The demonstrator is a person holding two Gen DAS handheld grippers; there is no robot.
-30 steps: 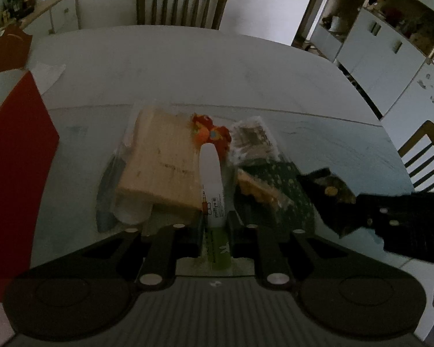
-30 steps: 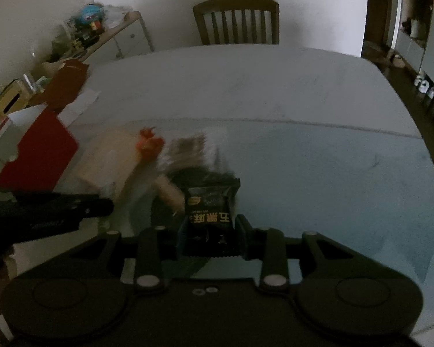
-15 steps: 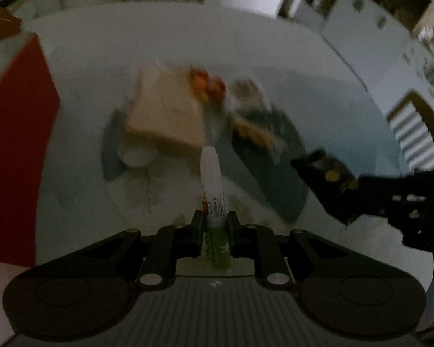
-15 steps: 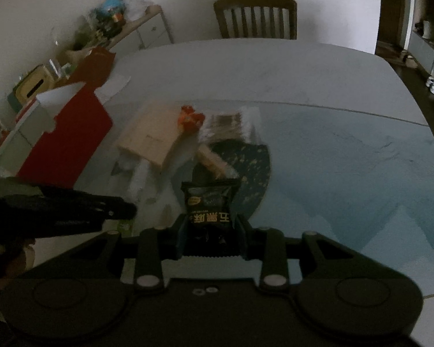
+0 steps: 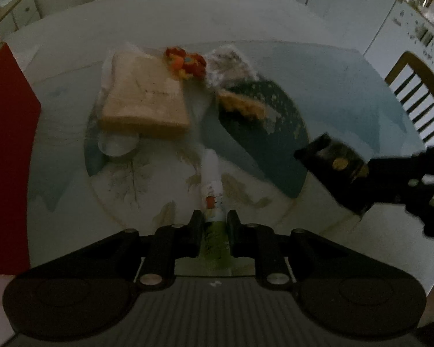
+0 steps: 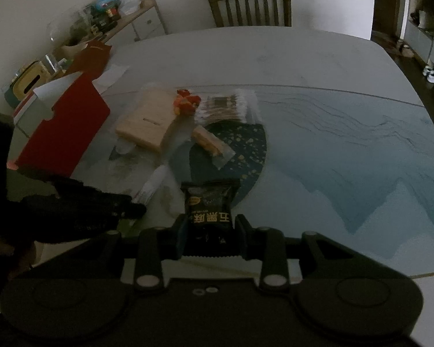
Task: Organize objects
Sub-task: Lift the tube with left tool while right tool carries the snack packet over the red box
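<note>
My left gripper [image 5: 214, 217] is shut on a white tube with a green base [image 5: 212, 190], held above the near part of the table. My right gripper [image 6: 209, 222] is shut on a black snack packet [image 6: 208, 202] with yellow print; that packet [image 5: 331, 163] also shows at the right of the left wrist view. On the table beyond lie a tan flat pack [image 5: 144, 101], a red and orange toy [image 5: 186, 62], a clear bag of cotton swabs [image 6: 228, 105], a wrapped yellowish bar [image 6: 209, 141] and a small clear round item [image 5: 117, 146].
A red box [image 6: 63, 130] stands at the table's left side. A dark round patterned mat [image 6: 240, 150] lies under the bar. Wooden chairs [image 6: 250, 5] stand at the far side and the right [image 5: 416, 98]. A cluttered sideboard [image 6: 110, 20] lines the left wall.
Both grippers have pulled back and up from the pile, each keeping its object. The tube has left the tan pack, and the pile looks farther away.
</note>
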